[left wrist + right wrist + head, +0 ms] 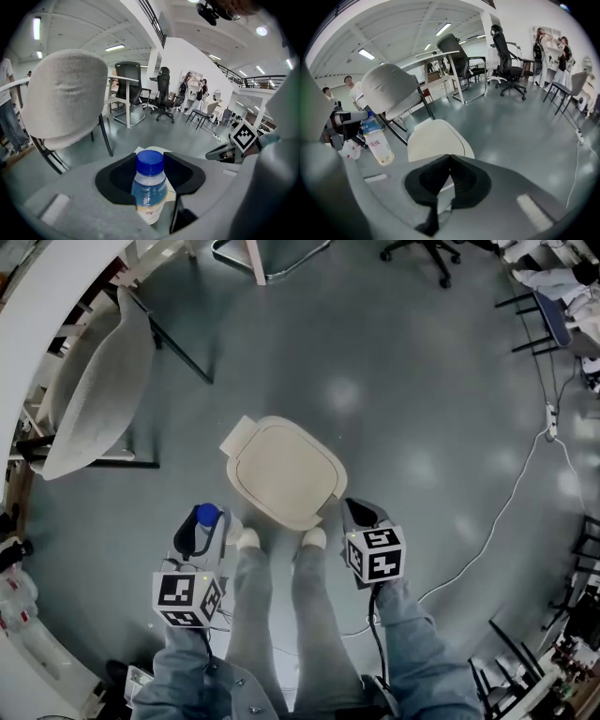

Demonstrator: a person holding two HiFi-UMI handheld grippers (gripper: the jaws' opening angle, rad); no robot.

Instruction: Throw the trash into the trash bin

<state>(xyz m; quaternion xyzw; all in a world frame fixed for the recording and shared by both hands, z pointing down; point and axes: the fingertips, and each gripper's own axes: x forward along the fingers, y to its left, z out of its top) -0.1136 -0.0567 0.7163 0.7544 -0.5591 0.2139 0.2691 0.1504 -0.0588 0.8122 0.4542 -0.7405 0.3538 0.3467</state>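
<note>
A cream trash bin with its lid closed stands on the grey floor just in front of the person's feet. My left gripper is shut on a small clear plastic bottle with a blue cap, low at the bin's near left corner. In the left gripper view the bottle stands upright between the black pads, and the bin peeks out behind it. My right gripper hangs at the bin's near right corner. Its jaws meet at the tips with nothing in them, above the bin lid.
A white mesh chair on black legs stands to the left of the bin. A white cable runs across the floor on the right. Black office chairs and desks stand further off. The person's white shoes touch the bin's near edge.
</note>
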